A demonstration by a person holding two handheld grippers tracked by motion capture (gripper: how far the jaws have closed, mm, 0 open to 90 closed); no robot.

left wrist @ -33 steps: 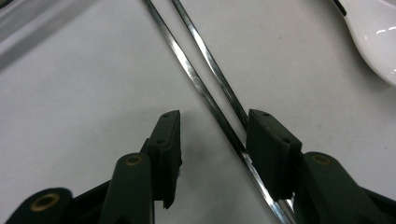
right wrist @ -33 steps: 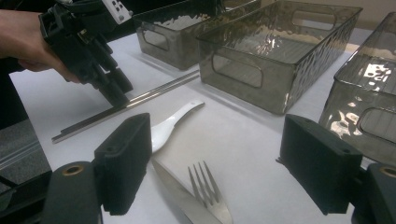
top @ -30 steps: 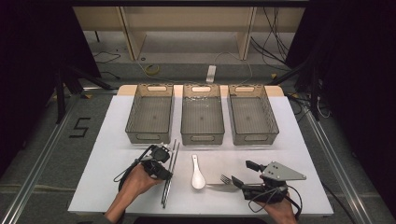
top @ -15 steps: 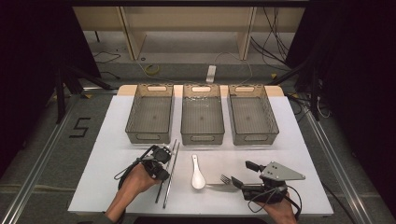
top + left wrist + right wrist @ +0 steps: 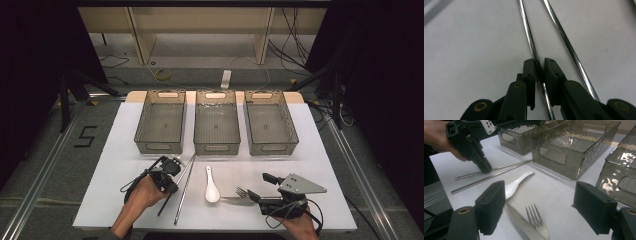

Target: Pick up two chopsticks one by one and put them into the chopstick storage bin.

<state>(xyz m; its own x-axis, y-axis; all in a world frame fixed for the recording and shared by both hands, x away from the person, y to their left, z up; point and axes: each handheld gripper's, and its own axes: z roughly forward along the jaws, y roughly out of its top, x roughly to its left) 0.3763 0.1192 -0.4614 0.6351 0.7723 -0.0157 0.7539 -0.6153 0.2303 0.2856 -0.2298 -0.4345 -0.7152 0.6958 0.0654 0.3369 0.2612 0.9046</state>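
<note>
**Left gripper pinches one chopstick, axis runs toward the bins**

Left gripper point(image 5: 172, 176) has just been closing; in the left gripper view its jaws now clamp the left chopstick point(image 5: 532, 47) betw. the pads, near mid-length. The 2nd chopstick point(image 5: 566, 42) lies just beside it, free, almost parallel. Both rods lie w/ long axis running from the table's point(image 5: 115, 150) near edge up toward the gap betw. the left bin point(image 5: 161, 145) & middle bin point(image 5: 216, 146), so a lift means carrying the rod lengthwise, fwd. The left hand point(image 5: 142, 192) is the nearer one. Right gripper point(image 5: 540, 207) stands spread wide, nothing held, over the fork point(image 5: 537, 221) & knife point(image 5: 520, 221), white spoon point(image 5: 515, 185) just beyond
</note>
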